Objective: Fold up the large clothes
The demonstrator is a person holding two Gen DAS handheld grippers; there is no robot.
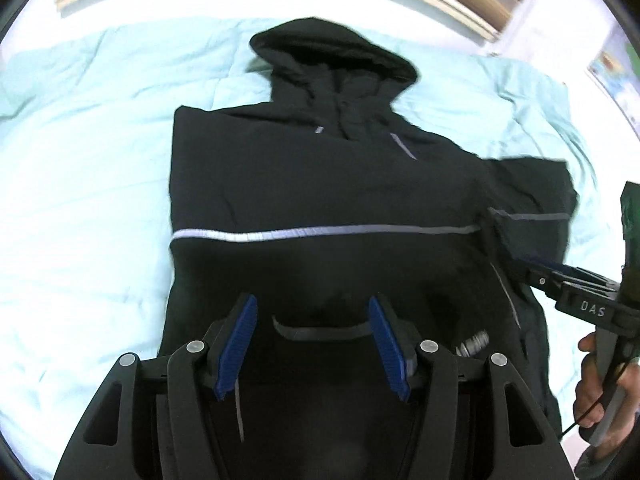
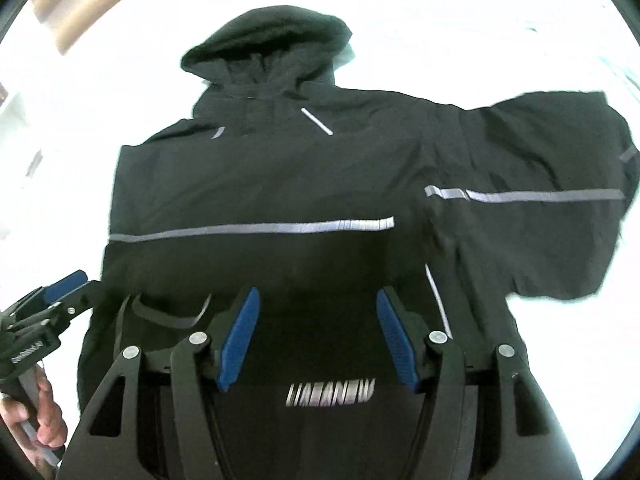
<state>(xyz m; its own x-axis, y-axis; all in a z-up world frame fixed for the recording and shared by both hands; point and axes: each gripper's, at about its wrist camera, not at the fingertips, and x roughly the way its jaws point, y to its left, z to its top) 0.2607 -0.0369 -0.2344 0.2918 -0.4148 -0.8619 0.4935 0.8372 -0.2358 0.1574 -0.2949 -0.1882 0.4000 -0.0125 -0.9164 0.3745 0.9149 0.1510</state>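
I have the black hooded jacket (image 1: 320, 184) lying flat on the pale blue bed cover (image 1: 80, 160), hood (image 1: 332, 56) at the far end, body spread straight ahead of both tools and running under them.

My left gripper (image 1: 312, 344) hangs over the lower part of the jacket with its jaws standing apart, blue pads (image 1: 240, 344) clear of the cloth and nothing between them but the fabric below. My right gripper (image 2: 316, 340) is the same: jaws apart, empty, poised above the panel with the printed lettering (image 2: 330, 394).

As I judge it, one side is dealt with. The edge of the jacket off to the left of my left jaws runs straight, with no sleeve sticking out, so that sleeve looks folded in, though I cannot see how it lies. The other sleeve (image 2: 540, 200) is not done: it spreads out wide on the bed, beyond the right side of my right jaws, its grey stripe (image 2: 540, 196) in plain sight.

What is left, I reckon: bring that sleeve across the body, then fold the length up, hem towards hood. Neither of those steps has begun here, and neither tool has hold of anything.
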